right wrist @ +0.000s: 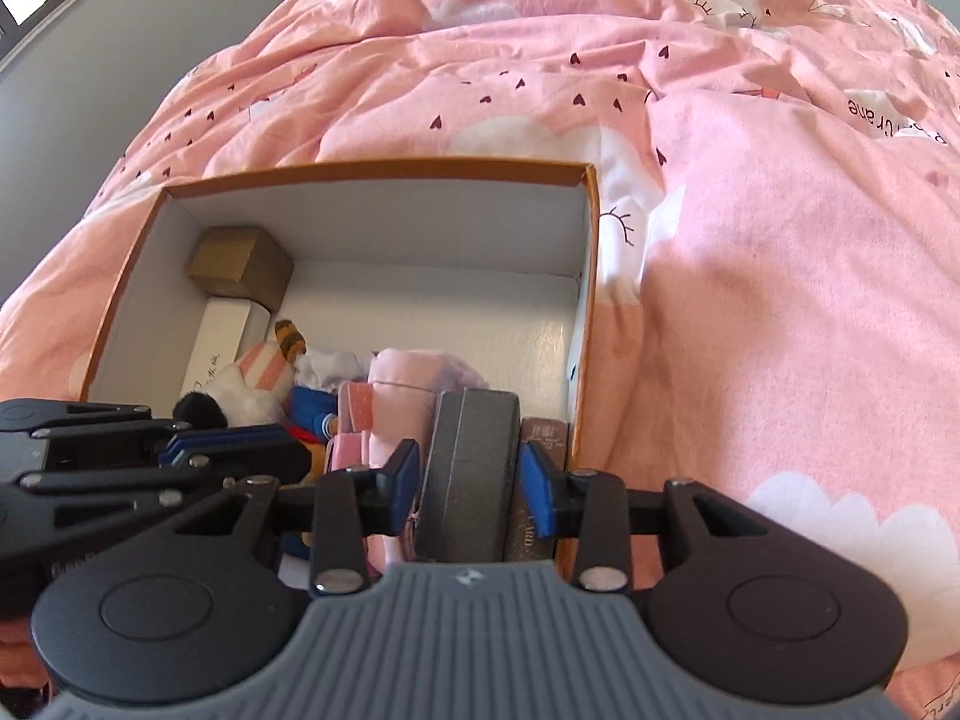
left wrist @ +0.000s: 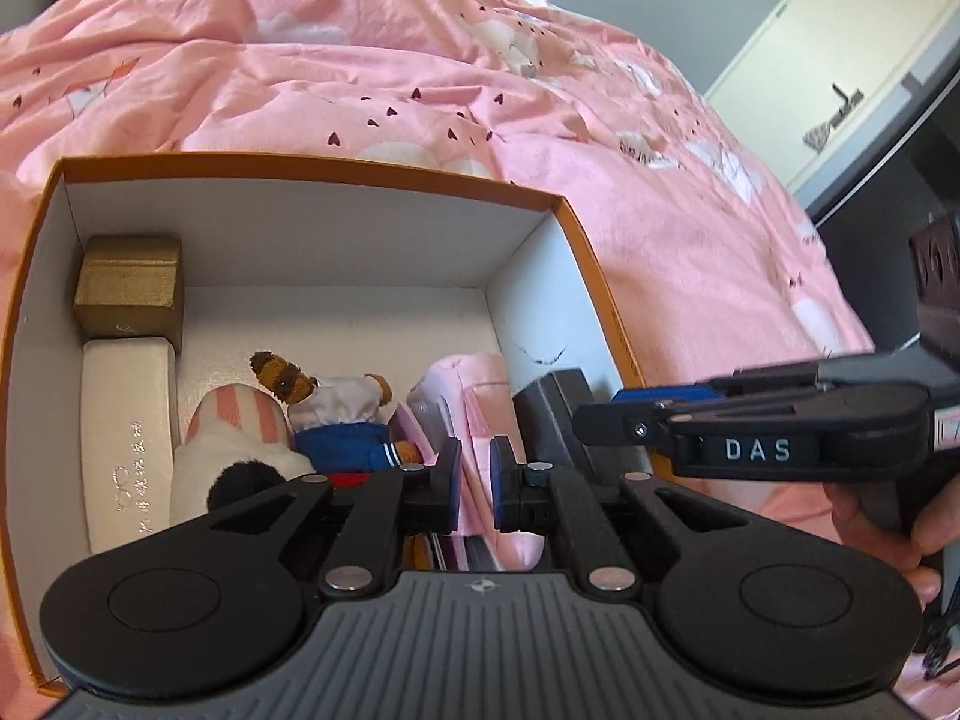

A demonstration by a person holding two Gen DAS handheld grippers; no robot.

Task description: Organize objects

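Left claw (left wrist: 476,483) hanging clenched and empty over the box (left wrist: 312,171); right claw (right wrist: 470,468) straddling the grey case (right wrist: 471,468), grip unclear.

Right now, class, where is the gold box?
In both wrist views the gold box sits in the far left corner of the orange-rimmed box, touching the white case just in front of it.

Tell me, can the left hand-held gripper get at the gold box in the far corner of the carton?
Probably yes. The gold box sits uncovered at the far left of the carton, with open space above it, and the left hand-held gripper is shut and empty.
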